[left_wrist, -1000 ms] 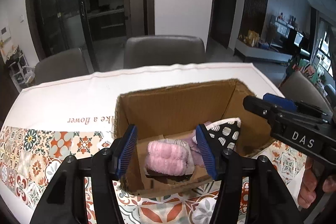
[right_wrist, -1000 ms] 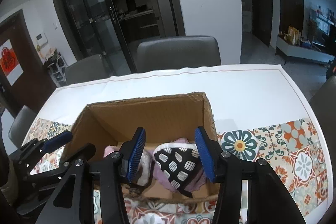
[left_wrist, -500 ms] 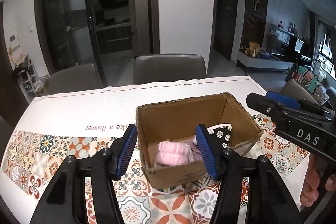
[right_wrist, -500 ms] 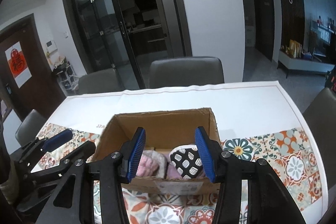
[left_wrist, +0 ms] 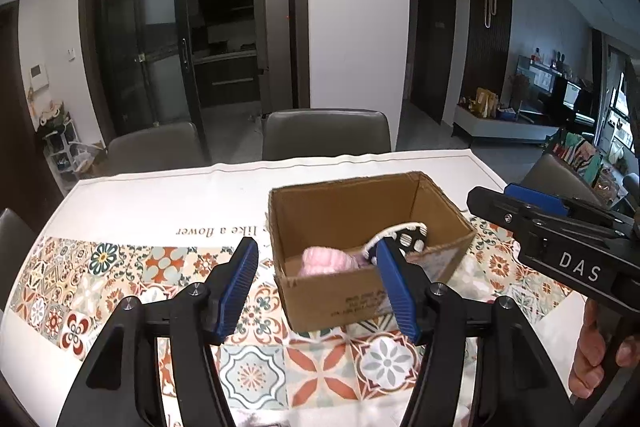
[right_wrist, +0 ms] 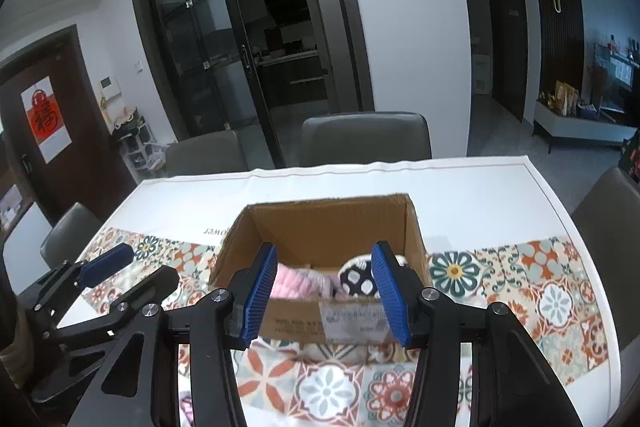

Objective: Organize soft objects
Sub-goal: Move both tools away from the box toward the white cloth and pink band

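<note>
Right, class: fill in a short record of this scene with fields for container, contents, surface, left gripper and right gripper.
container: open cardboard box
contents: pink fluffy item; black-and-white spotted item
surface: table with patterned tablecloth
left gripper: jaws opening, nothing between them
right gripper: open, holding nothing

Pink (left_wrist: pixel 322 261) and spotted (left_wrist: pixel 405 237) softies inside cardboard box (left_wrist: pixel 340 301)

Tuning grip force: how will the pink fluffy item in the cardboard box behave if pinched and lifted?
The pink fluffy item looks plush and ribbed, so it probably squashes under the pads. It slumps against the cardboard box wall, so likely floppy and light. Its fuzzy surface should grip rather than slip.
</note>
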The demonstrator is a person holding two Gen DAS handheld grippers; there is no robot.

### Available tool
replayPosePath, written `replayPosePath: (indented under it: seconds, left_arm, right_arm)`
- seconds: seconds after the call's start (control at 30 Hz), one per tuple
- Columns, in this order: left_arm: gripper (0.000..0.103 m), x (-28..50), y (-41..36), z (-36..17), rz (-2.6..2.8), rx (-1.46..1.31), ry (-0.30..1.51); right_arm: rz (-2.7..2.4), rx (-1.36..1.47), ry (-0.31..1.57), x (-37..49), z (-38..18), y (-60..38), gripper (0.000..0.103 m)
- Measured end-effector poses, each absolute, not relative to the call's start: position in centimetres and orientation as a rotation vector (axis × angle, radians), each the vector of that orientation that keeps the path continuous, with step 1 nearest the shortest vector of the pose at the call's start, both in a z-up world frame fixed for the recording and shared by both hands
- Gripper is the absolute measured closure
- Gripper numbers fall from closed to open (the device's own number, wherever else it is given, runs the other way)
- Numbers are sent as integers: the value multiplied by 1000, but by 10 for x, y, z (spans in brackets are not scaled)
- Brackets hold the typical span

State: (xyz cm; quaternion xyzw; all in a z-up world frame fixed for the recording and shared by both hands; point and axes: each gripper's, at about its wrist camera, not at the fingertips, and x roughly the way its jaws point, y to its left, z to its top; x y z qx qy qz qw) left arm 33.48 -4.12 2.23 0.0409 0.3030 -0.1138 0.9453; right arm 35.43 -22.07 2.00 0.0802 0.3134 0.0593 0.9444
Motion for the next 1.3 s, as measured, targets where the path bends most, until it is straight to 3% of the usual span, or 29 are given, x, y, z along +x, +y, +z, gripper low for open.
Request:
replayPosePath:
  seconds: [0.8, 1.3]
  left_arm:
    - [42, 275, -79, -17, -388, 160, 719]
    - [42, 257, -93, -60, -479, 249, 843]
  right_arm:
    - [-5, 200, 790, 277, -27, -257, 52]
    - [-60, 261, 990, 245, -81, -267, 52]
